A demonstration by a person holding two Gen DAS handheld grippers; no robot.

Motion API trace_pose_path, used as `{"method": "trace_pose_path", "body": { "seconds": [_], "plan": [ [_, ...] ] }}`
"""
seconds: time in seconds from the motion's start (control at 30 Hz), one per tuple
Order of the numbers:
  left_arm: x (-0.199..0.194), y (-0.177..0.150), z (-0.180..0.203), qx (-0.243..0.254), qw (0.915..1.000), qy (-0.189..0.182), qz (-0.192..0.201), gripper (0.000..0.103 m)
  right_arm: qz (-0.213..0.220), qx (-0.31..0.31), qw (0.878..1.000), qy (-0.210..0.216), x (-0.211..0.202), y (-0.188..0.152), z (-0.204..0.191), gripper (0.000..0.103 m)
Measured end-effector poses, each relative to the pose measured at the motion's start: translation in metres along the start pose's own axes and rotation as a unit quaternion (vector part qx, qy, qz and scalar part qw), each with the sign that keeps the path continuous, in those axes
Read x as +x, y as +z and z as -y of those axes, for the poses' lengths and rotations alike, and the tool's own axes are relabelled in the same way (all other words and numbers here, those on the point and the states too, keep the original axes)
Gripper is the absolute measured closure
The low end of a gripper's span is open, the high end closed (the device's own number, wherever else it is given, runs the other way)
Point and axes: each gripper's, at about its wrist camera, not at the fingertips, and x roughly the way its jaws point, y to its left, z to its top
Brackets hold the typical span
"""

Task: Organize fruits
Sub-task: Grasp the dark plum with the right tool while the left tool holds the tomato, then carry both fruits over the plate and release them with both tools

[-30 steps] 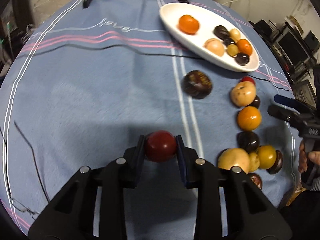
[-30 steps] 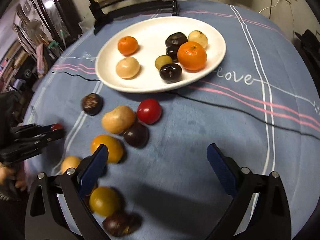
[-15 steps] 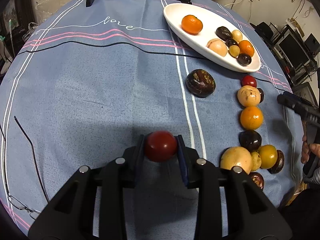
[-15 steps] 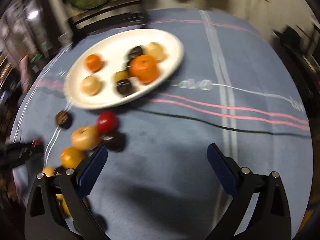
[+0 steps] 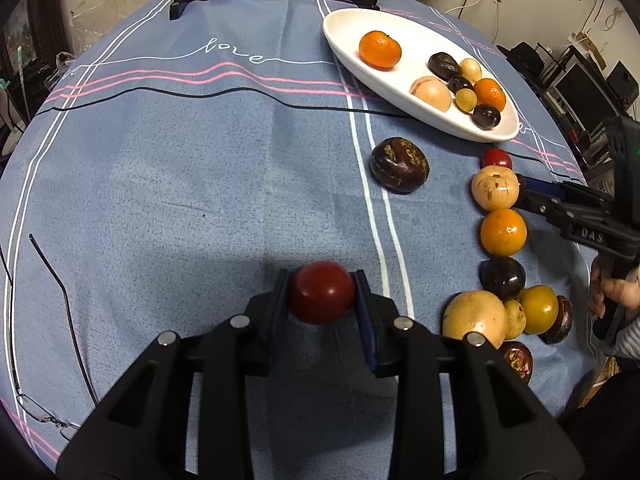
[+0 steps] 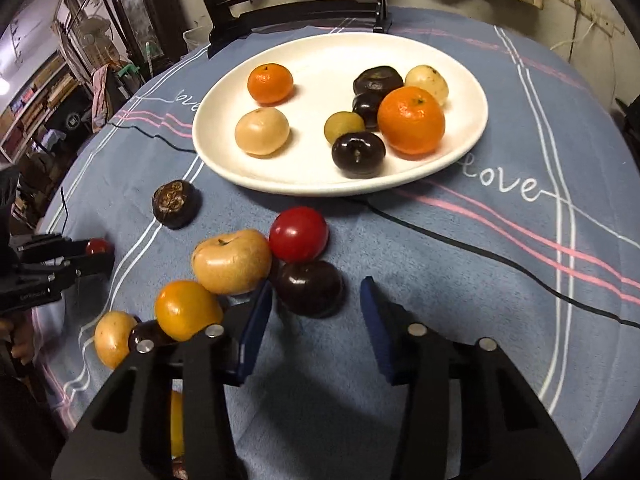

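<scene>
Two black handheld grippers, pretty chunky build

Both the left gripper (image 5: 322, 298) and the right gripper (image 6: 316, 312) have matte black angular arms with cutouts, silver round screws at the pivots and dark blue pads on the fingers. The side of the right one carries white lettering, with a striped grey sleeve (image 5: 626, 338) behind its grip.

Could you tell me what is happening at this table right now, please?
A person is sorting fruit with a handheld gripper in each hand. The left gripper is shut on a dark red fruit above the blue tablecloth. The right gripper has just been closing around a dark purple fruit in the loose cluster, but its pads do not clearly press on it yet. The white plate already holds seven fruits; about a dozen more lie on the cloth beside it.
</scene>
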Motion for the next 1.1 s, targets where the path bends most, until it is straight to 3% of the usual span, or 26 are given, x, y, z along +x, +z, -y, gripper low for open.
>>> {"method": "trace_pose_path", "body": {
  "seconds": [0.1, 0.13, 0.3, 0.53, 0.77, 0.93, 1.1],
  "plan": [
    [-0.001, -0.001, 0.001, 0.005, 1.0, 0.003, 0.002, 0.07, 0.001, 0.011, 1.0, 0.01, 0.002, 0.003, 0.003, 0.064],
    [-0.001, -0.001, 0.001, 0.006, 1.0, 0.004, 0.002, 0.07, 0.001, 0.008, 1.0, 0.013, 0.002, 0.004, 0.002, 0.071],
    [0.0, -0.001, 0.004, 0.013, 0.9999, 0.009, 0.003, 0.069, 0.0, 0.007, 1.0, 0.007, -0.002, 0.0, -0.001, 0.071],
    [-0.004, -0.003, 0.001, 0.004, 1.0, 0.002, 0.008, 0.072, 0.008, 0.043, 0.998, 0.042, -0.032, -0.028, -0.004, 0.071],
    [-0.013, 0.002, 0.004, 0.005, 0.9998, -0.007, 0.017, 0.072, 0.013, 0.053, 0.998, 0.022, -0.051, -0.046, 0.006, 0.071],
    [-0.021, 0.033, 0.018, 0.022, 0.9989, -0.02, 0.035, 0.072, 0.016, 0.067, 0.998, 0.013, -0.053, -0.046, 0.019, 0.071],
    [-0.025, 0.085, 0.037, 0.049, 0.9964, -0.031, 0.063, 0.072, 0.046, 0.079, 0.996, 0.018, -0.063, -0.017, 0.032, 0.071]
  ]
}}
